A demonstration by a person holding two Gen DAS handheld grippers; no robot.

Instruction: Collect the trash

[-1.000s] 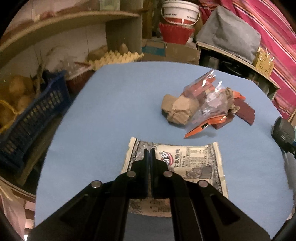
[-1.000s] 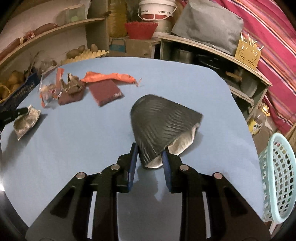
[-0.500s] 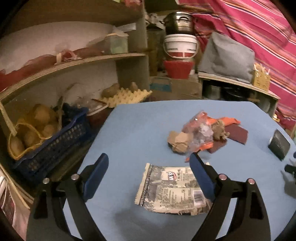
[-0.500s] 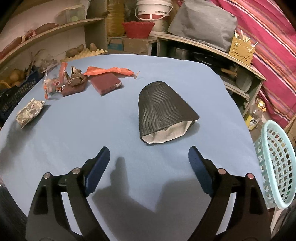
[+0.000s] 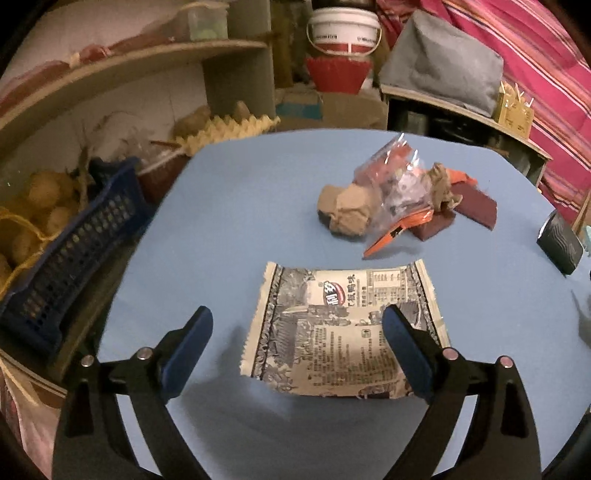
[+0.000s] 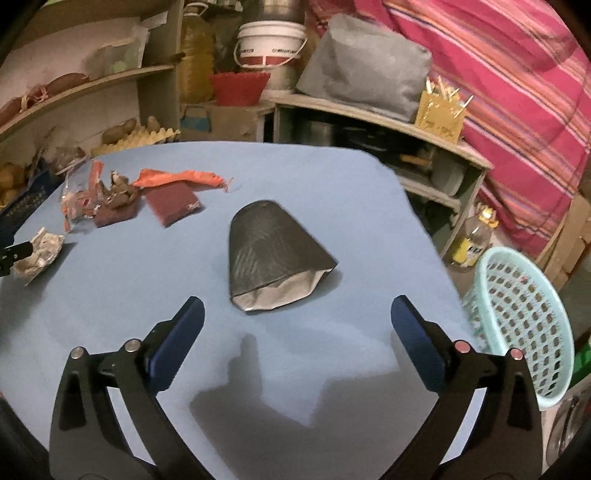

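My left gripper (image 5: 297,314) hangs over the near part of a flat printed snack wrapper (image 5: 347,325) on the blue table (image 5: 240,206). Its jaws are opening wide, their pads clear of the wrapper. My right gripper (image 6: 298,302) is also opening just short of a black ribbed pouch (image 6: 273,251) with a silver mouth, not touching it. Further back lies a trash pile: crumpled brown paper (image 5: 345,214), a clear plastic bag (image 5: 395,184), maroon pieces (image 5: 476,203) and an orange strip (image 6: 177,177). A teal basket (image 6: 517,306) stands beyond the table's right edge.
A dark blue crate (image 5: 74,240) sits off the table's left edge under curved shelves. An egg tray (image 5: 225,129), a white bucket (image 5: 343,29) and a red bowl stand behind. A bottle (image 6: 472,240) is on the floor near the basket.
Both grippers went from shut to wide open. The left let go of the wrapper and the right let go of the pouch; both pieces now lie on the table.
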